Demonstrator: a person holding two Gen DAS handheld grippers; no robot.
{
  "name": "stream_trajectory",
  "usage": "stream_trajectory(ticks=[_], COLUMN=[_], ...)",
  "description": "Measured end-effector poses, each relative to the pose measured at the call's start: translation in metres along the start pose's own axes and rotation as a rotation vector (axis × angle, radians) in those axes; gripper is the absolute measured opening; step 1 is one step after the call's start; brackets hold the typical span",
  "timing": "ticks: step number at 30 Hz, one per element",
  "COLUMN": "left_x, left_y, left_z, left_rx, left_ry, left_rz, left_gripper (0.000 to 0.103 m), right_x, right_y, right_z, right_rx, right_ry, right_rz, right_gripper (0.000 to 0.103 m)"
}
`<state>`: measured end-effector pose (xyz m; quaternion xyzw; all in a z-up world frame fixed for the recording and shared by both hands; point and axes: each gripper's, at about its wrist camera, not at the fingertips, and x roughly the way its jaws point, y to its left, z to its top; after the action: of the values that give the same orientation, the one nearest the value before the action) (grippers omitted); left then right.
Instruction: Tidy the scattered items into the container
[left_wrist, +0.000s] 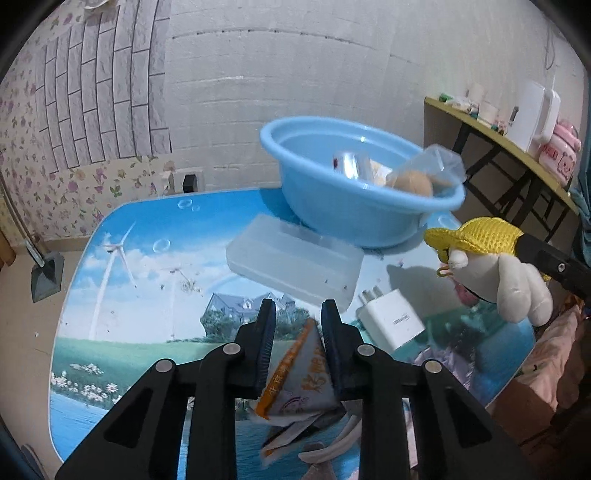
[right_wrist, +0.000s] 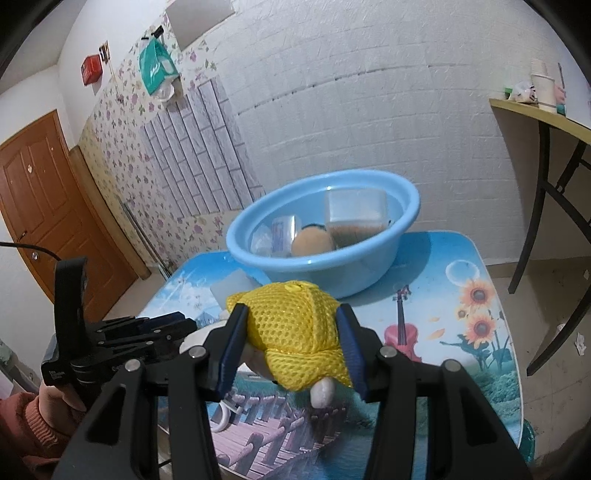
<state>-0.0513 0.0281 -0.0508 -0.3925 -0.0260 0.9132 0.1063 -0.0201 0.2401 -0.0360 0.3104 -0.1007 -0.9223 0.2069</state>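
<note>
Crinkly foil-and-paper stuff first: your left gripper (left_wrist: 298, 314) has its ribbed black pads clamped tight on a triangular snack packet (left_wrist: 303, 373), white with an orange strip down one edge and orange print on the face. The packet hangs between the pads above the printed tabletop (left_wrist: 129, 295), well short of the blue basin (left_wrist: 354, 199).

Your right gripper (right_wrist: 291, 314) is closed on a plush toy (right_wrist: 295, 332), pads squeezing the sides of its yellow open-mesh knitted hat. From your left camera you can see the same toy (left_wrist: 495, 273): soft white stuffed body, rounded lumpy limbs, hat brim sticking out. It's held in the air near the basin's rim, on the side facing you.

Working out from there, all relative to the basin: a frosted translucent plastic box (left_wrist: 295, 266), rectangular with rounded corners, lies flat on the table just beside the basin's base. A glossy white charger plug (left_wrist: 391, 321), boxy with metal prongs, lies a bit further from the basin than the box.

The basin itself is smooth round light-blue plastic with a rolled rim. Inside it are a tan fuzzy ball (right_wrist: 312, 242), a clear square tub (right_wrist: 356, 218) with brown contents, and some clear plastic wrapping (left_wrist: 439, 166).
</note>
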Motion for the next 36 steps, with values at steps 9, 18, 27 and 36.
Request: stream_trajectory(ticks=[9, 18, 27, 36], left_x=[-0.009, -0.017, 0.002, 0.008], left_y=[0.001, 0.027, 0.035, 0.022], left_z=[0.011, -0.017, -0.047, -0.047], left_rx=[0.012, -0.051, -0.062, 0.009], left_ry=[-0.032, 0.016, 0.082, 0.081], left_rz=[0.006, 0.013, 0.01, 0.007], left_gripper=[0.02, 0.061, 0.068, 0.033], right_x=[0.004, 0.013, 0.022, 0.019], right_y=[-0.003, -0.008, -0.003, -0.001], right_z=[0.009, 0.006, 0.004, 0.005], right_rx=[0.004, 0.016, 0.003, -0.003], right_ry=[0.01, 0.04, 0.069, 0.063], right_rz=[0.009, -0.002, -0.011, -0.025], right_gripper=[0.048, 0.048, 0.048, 0.047])
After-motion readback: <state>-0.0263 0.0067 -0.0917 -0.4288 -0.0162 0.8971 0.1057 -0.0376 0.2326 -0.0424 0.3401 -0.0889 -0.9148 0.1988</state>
